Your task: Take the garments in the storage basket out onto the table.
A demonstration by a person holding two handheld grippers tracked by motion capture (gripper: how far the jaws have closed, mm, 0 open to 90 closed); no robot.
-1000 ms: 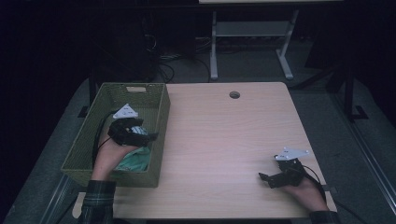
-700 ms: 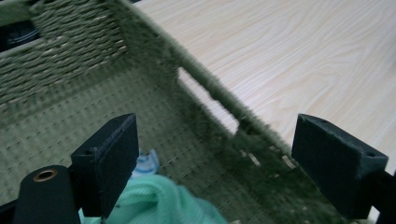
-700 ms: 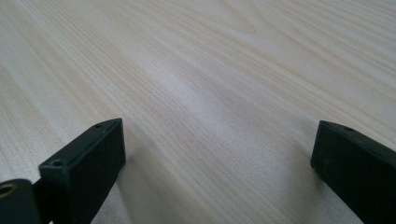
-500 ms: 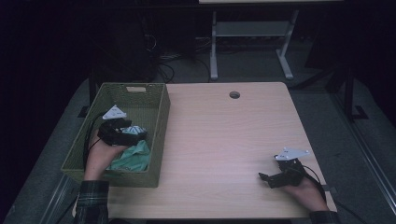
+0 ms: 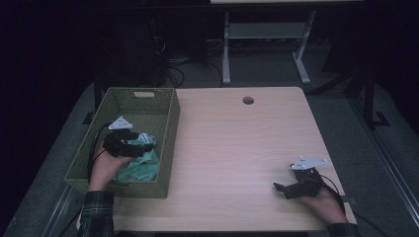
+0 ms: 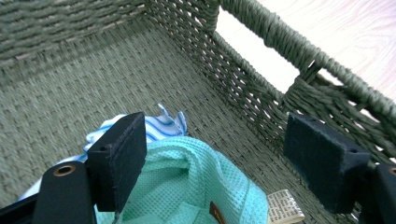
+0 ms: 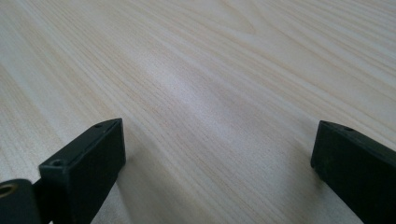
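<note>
A green woven basket (image 5: 171,129) stands on the left of the wooden table (image 5: 237,143). Inside it lie a teal cloth (image 5: 141,166) and a white, blue-striped cloth (image 5: 147,138). My left gripper (image 5: 142,146) is down inside the basket, open, just over the cloths. In the left gripper view its jaws stand wide apart around the teal cloth (image 6: 196,186), gripping nothing, with the striped cloth (image 6: 161,125) behind it and the basket wall (image 6: 261,84) close on the right. My right gripper (image 5: 280,188) rests open on bare wood near the front right corner; the right gripper view (image 7: 219,144) shows nothing between its jaws.
A round cable hole (image 5: 248,100) is in the table near its far edge. A white-legged stand (image 5: 226,54) and cables lie on the dark floor beyond the table. A white label (image 6: 284,208) pokes out beside the teal cloth.
My left gripper has shifted left and slightly toward the person inside the basket, uncovering more of the cloths. The right gripper has stayed put.
</note>
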